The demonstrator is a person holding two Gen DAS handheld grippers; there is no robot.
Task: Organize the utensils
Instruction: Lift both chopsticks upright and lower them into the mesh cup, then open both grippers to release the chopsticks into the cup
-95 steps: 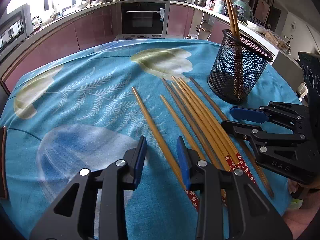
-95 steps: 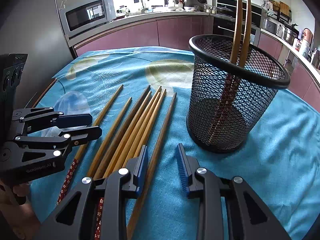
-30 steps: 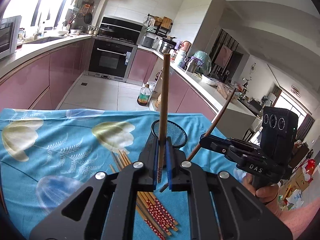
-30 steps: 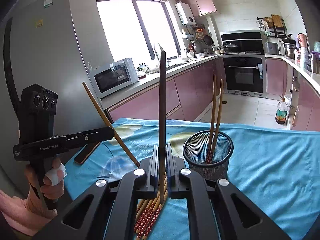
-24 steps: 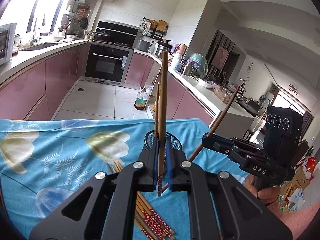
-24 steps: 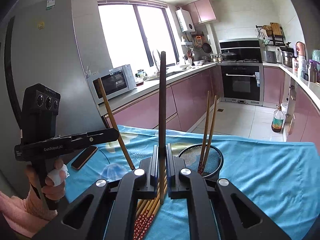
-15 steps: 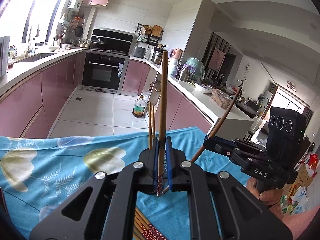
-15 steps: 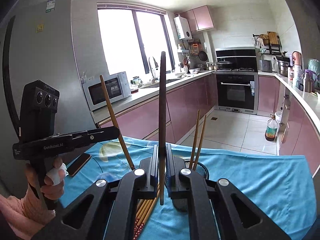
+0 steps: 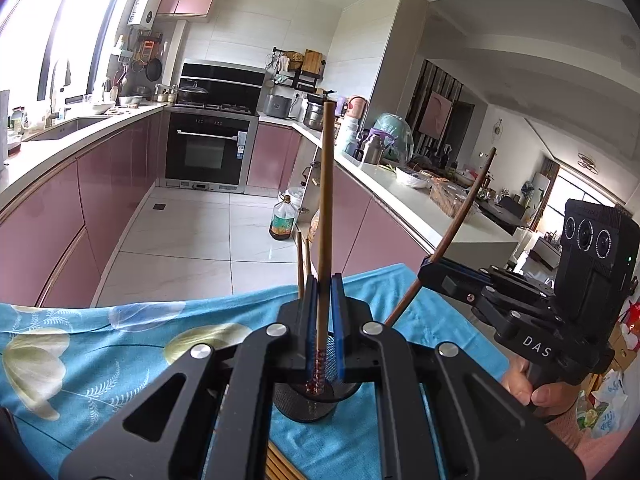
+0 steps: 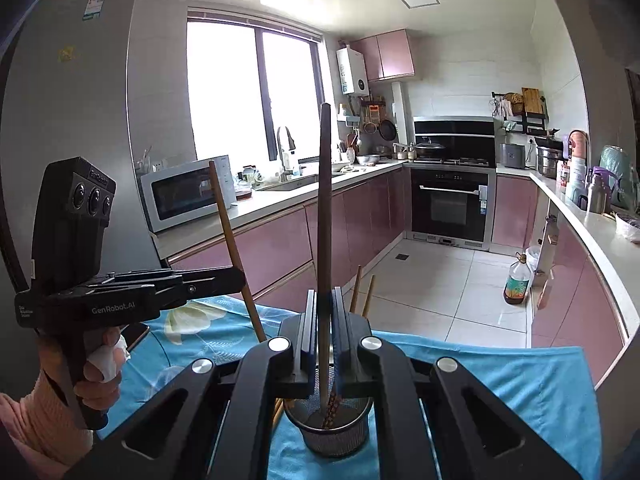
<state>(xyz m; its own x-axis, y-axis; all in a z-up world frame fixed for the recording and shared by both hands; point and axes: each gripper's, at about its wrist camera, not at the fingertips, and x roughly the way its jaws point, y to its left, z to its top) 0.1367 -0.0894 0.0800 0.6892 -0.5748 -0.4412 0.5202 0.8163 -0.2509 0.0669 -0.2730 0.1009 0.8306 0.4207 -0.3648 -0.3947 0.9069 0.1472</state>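
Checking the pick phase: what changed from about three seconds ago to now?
Both grippers were open above the flat chopsticks. Now the left gripper is shut on a light chopstick, the right gripper on a dark chopstick, both lifted upright over the mesh holder. Unchanged: two chopsticks stand in it.

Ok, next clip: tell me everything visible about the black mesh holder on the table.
The black mesh holder is a round wire-mesh cup, metal by its look, standing upright on the blue flowered tablecloth. Each view shows only its lower part, below that view's gripper. Two light wooden chopsticks already stand in it, tips rising above the gripper. The chopsticks held by the left gripper and right gripper hang over its mouth; whether they touch it is unclear.
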